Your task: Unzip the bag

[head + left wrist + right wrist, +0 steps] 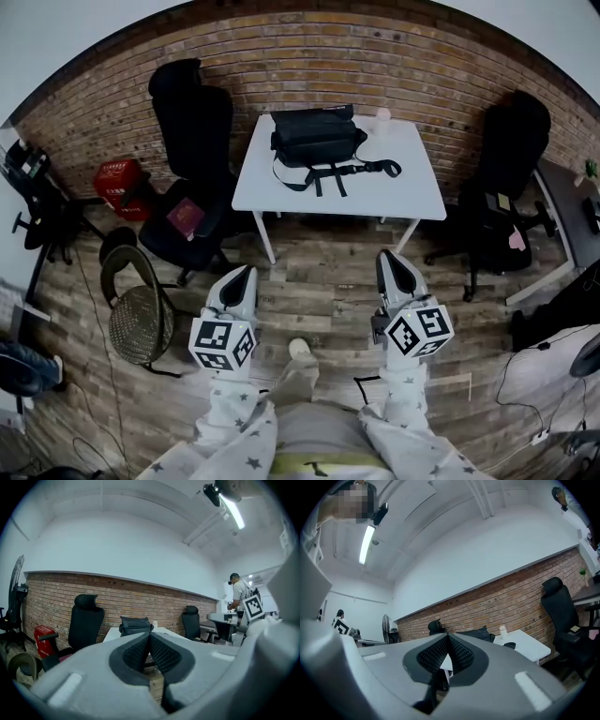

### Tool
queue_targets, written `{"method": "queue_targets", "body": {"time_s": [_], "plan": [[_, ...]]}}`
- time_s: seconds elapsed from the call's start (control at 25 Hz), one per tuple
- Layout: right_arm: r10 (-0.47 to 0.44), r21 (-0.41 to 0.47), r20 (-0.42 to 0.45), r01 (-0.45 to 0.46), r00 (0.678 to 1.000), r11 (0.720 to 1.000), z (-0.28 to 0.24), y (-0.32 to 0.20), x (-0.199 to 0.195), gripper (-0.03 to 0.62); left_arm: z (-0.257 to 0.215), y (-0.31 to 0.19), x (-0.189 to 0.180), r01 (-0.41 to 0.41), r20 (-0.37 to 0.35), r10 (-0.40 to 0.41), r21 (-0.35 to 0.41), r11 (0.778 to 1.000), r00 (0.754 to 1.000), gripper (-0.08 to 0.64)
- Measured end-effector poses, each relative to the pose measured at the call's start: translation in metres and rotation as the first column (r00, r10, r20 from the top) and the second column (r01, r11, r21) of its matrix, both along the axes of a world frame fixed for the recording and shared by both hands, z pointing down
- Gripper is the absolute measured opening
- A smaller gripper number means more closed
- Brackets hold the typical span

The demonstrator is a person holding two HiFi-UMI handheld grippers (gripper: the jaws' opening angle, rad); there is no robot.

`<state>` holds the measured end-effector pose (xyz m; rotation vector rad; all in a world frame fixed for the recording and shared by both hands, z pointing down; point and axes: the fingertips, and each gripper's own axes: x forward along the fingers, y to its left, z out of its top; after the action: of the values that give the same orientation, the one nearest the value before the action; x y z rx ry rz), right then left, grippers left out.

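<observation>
Plainly, the left tool [244,272] and right tool [386,255] were closed, empty. Nearing the bag [317,136] at upper centre, one would need opening.

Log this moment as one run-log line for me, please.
phase: pre-contact | bag: on white table, untouched | left gripper: shut, empty | right gripper: shut, empty

brick wall [328,42] across the top of the frame; white table [412,187] at upper centre, black office chairs [192,131] either side; plank floor [319,272] below
</observation>
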<state>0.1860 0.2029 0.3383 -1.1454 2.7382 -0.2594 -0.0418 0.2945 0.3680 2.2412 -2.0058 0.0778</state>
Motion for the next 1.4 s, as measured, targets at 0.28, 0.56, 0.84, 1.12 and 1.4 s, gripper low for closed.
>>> {"method": "queue_targets", "body": {"time_s": [0.28,0.56,0.84,1.12,1.4], "plan": [[0.016,0.013,-0.023,-0.016,1.0,1.0,-0.009,-0.067,-0.021,0.008,-0.006,-0.076,-0.017,-0.031,-0.003,0.031,0.0,1.0,1.0,-0.002],[-0.006,0.026,0.005,0.005,1.0,1.0,-0.01,-0.12,-0.047,0.008,-0.003,-0.133,-0.044,-0.024,-0.021,0.024,-0.001,1.0,0.999,-0.002],[-0.015,0.01,0.003,0.015,1.0,1.0,-0.005,-0.157,-0.07,0.008,0.001,-0.172,-0.061,-0.05,-0.01,0.05,-0.01,0.999,0.999,-0.002],[-0.034,-0.038,-0.035,0.033,0.999,0.999,0.014,-0.184,-0.101,0.008,0.016,-0.188,-0.08,-0.032,-0.051,0.03,-0.046,0.998,0.998,-0.002],[-0.073,-0.076,-0.039,0.07,0.997,0.995,0.039,-0.234,-0.135,0.025,0.035,-0.225,-0.11,0.017,-0.092,-0.024,-0.073,0.997,0.995,-0.002]]}}
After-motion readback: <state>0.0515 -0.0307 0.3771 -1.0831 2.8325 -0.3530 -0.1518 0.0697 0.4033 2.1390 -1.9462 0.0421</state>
